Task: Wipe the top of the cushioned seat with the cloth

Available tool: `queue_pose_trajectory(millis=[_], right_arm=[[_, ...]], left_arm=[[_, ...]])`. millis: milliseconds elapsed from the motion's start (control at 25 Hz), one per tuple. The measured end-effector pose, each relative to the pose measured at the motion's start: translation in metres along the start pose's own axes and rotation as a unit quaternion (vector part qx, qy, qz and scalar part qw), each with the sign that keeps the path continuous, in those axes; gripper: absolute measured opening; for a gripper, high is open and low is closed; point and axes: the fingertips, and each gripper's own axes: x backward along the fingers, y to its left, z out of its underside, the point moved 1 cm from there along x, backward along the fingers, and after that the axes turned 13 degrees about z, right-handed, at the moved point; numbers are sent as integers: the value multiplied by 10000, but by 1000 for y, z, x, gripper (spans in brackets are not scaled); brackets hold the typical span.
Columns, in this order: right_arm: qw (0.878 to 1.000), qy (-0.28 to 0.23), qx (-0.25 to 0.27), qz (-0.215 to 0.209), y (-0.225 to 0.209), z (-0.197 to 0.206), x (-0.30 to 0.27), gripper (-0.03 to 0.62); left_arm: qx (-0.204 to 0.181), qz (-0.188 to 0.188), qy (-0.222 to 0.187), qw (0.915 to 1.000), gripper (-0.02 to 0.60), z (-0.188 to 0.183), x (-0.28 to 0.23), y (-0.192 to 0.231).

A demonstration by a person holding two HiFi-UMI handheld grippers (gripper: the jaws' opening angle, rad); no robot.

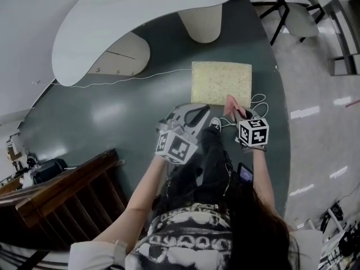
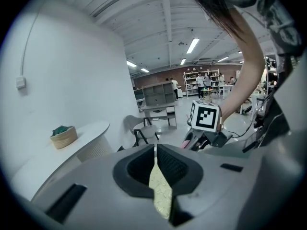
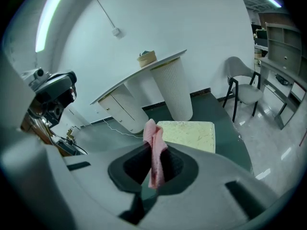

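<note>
Saw right tongs (image 3: 154, 163) gripping the cloth (image 3: 152, 133), left tongs (image 2: 156, 169) pinching a yellow scrap (image 2: 161, 195). Seat (image 1: 221, 84) lay on the floor (image 1: 112, 117) at 12 o'clock. I'd have lowered the cloth flat, pressed lightly, swept edge to edge.

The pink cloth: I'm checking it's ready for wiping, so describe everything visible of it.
The pink cloth is a small, soft, thin fabric piece, crumpled into upright folds. The right gripper has its jaws shut on its lower part, and its top sticks out beyond them. In the head view it sits by the near right edge of the yellowish cushioned seat; whether it touches the seat cannot be told.
</note>
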Motion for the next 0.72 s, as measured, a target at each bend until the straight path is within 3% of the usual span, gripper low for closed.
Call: queue_pose_trajectory(millis=[320, 720], right_arm=[[9995, -212, 253, 11, 57, -2, 28, 8], [9968, -588, 524, -100, 167, 33, 81, 8]], left_arm=[[-135, -206, -146, 9996, 17, 4, 68, -22], [-180, -434, -230, 9986, 17, 45, 179, -93]])
